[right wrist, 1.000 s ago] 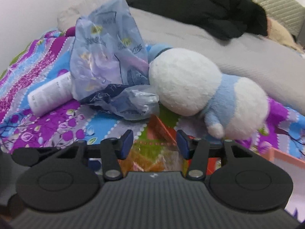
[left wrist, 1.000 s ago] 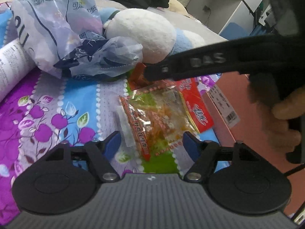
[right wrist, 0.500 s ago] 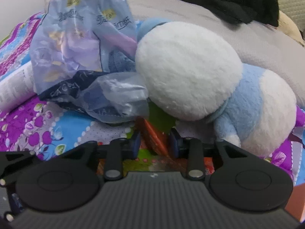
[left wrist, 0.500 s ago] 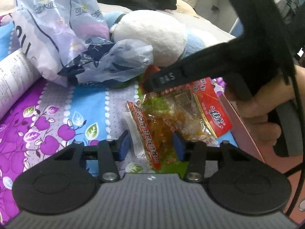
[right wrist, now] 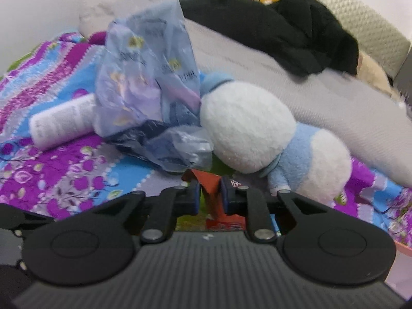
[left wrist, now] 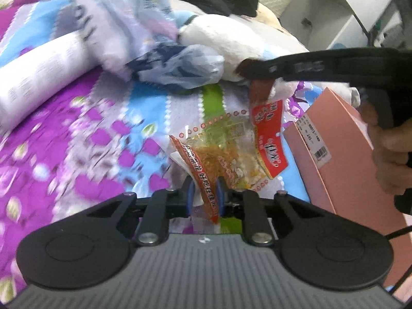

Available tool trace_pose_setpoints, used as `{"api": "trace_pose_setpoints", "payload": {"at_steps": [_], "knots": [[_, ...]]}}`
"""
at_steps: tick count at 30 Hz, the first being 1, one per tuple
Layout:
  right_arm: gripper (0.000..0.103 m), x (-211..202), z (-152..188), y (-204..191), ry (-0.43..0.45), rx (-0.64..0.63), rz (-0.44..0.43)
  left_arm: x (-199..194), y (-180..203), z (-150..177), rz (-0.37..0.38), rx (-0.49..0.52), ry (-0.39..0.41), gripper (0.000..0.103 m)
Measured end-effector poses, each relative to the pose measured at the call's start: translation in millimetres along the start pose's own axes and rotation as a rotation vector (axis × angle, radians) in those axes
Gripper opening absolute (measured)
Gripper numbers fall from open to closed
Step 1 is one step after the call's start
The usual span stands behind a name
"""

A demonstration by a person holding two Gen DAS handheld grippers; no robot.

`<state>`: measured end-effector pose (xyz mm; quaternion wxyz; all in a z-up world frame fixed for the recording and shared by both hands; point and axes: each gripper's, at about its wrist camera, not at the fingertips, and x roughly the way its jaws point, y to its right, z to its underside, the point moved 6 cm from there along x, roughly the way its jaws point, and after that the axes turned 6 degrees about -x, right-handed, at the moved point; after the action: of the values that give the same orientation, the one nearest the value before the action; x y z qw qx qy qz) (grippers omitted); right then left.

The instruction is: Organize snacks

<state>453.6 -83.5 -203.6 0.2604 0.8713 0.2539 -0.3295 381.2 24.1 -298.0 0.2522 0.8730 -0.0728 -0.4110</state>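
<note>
A clear snack packet (left wrist: pixel 231 154) with red edges and orange contents hangs stretched between my two grippers, just above the floral bedspread (left wrist: pixel 77 141). My left gripper (left wrist: pixel 205 198) is closing, its blue pads pinching the packet's near red edge. In the left wrist view my right gripper (left wrist: pixel 243 70) reaches in from the right, held by a hand (left wrist: pixel 391 159), and grips the packet's far red corner. In the right wrist view my right gripper (right wrist: pixel 209 193) is closing with that red corner (right wrist: pixel 209 180) folded between its pads.
A crumpled pale blue plastic bag (right wrist: pixel 146 77) and a white-and-blue plush toy (right wrist: pixel 247 134) lie just behind the packet. A white printed roll (right wrist: pixel 61 123) lies at left. A pink box (left wrist: pixel 334 159) stands at right. Black clothing (right wrist: pixel 283 31) lies on the grey cover behind.
Both grippers' jaws narrowed from wide apart onto the packet's opposite edges. The packet, flat on the bedspread before, now hangs lifted between them, and the pink box has come into view.
</note>
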Motion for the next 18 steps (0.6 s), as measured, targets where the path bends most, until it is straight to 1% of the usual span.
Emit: {"api": "trace_pose_setpoints", "payload": {"at_steps": [3,9,12,16,18], "knots": [[0.018,-18.9,-2.5,-2.1,0.030,0.018,-0.011,-19.1,-6.2,11.3,-0.009,-0.021,0.002,0.018],[0.018,-53.2,1.5,-13.0,0.061,0.069,-0.023,-65.5,-28.1,39.2,-0.064,-0.075,0.022,0.016],[0.017,-71.7,8.5,-19.0,0.064,0.102,-0.036,-91.8,-39.7,56.2,-0.084,-0.127,0.016,0.016],[0.017,-98.9,28.1,-31.1,0.048,0.142,-0.060,-126.8,-45.7,77.1,-0.115,-0.173,0.025,0.016],[0.017,-112.3,38.7,-41.0,0.045,0.149,-0.079,-141.6,-46.3,85.7,-0.130,-0.175,0.032,0.016]]}}
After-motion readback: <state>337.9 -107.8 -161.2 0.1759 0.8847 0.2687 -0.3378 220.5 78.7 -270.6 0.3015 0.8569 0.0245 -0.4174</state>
